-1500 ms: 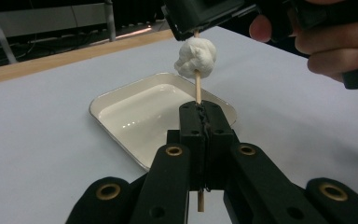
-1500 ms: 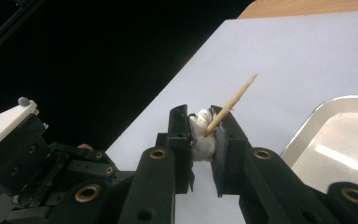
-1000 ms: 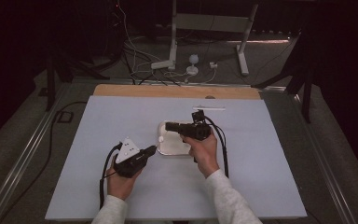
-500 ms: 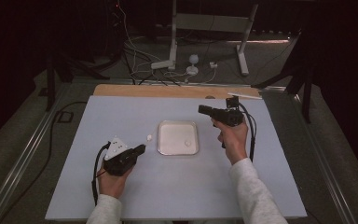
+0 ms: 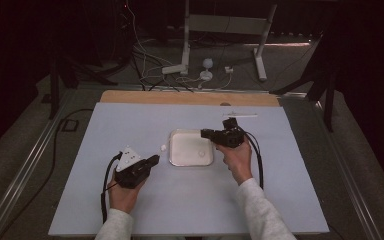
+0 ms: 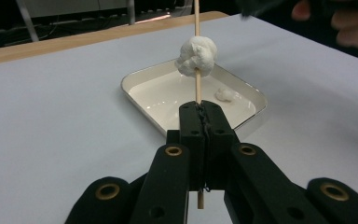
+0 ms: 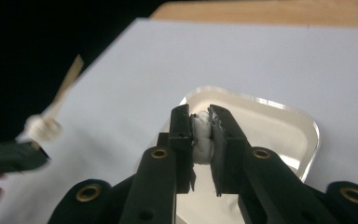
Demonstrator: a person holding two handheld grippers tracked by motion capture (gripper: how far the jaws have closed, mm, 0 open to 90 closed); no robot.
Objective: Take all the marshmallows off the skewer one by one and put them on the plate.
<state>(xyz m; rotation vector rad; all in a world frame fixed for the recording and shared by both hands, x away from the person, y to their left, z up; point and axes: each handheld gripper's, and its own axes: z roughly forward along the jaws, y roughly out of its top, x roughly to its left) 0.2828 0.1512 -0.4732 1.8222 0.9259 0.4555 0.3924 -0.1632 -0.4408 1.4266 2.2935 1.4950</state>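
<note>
Left claw clamped on a skewer with one marshmallow threaded, held left of the tray on the worktop; right claw pinches a second marshmallow over the tray's right edge, one lump lying inside.

Black tongs with brass rivets, black cables, white sleeves.

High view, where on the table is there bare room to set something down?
Bare mat left of and beyond the white tray, the right strip, and the near edge between the sleeves. Crowded: around the tray, between left claw and right claw.
</note>
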